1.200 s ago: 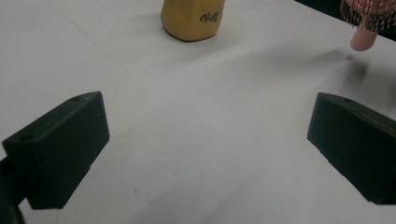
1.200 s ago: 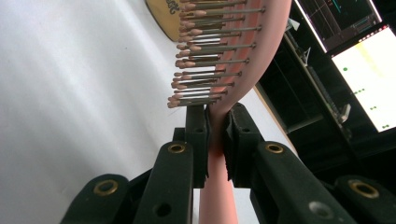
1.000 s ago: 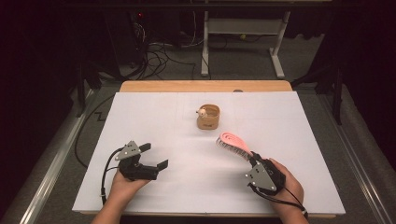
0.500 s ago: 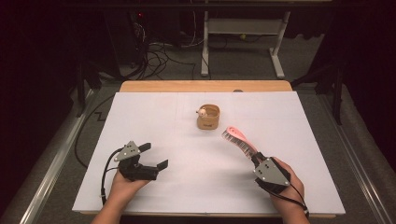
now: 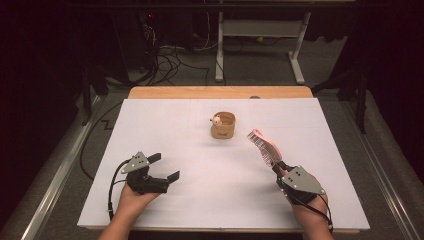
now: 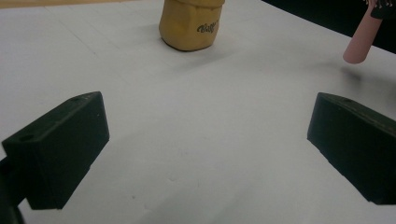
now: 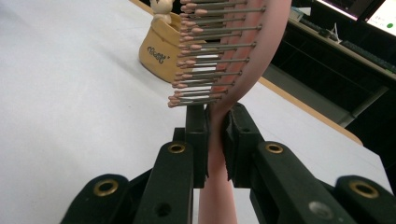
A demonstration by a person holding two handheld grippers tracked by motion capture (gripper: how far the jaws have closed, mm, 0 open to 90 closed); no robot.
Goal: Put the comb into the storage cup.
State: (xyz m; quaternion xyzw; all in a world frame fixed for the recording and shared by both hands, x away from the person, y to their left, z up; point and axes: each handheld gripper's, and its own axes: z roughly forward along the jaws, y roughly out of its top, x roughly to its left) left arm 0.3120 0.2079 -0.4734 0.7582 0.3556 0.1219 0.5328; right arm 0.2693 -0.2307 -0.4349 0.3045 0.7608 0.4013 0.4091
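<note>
A pink hairbrush (image 5: 263, 145) with metal bristles is held off the white table, its handle clamped in my right gripper (image 5: 279, 168) at the front right. In the right gripper view the jaws close on the hairbrush (image 7: 243, 60) handle, bristles pointing left, with my right gripper (image 7: 215, 135) shut on it. A small tan holder (image 5: 223, 126) with a little figure on its rim stands at the table's middle back; it appears as the holder (image 6: 190, 23) and the holder (image 7: 161, 51) too. My left gripper (image 5: 161, 167) rests at the front left, open, nothing between its jaws (image 6: 205, 140).
The white table sheet (image 5: 190, 170) has a wooden edge (image 5: 220, 92) at the back. Beyond it are cables on the floor (image 5: 170, 57) and a white table frame (image 5: 260, 35). Metal rails run along both sides.
My right gripper has lifted and swung the hairbrush from lying low near the table to standing up and pointing toward the back. The left gripper has not moved.
</note>
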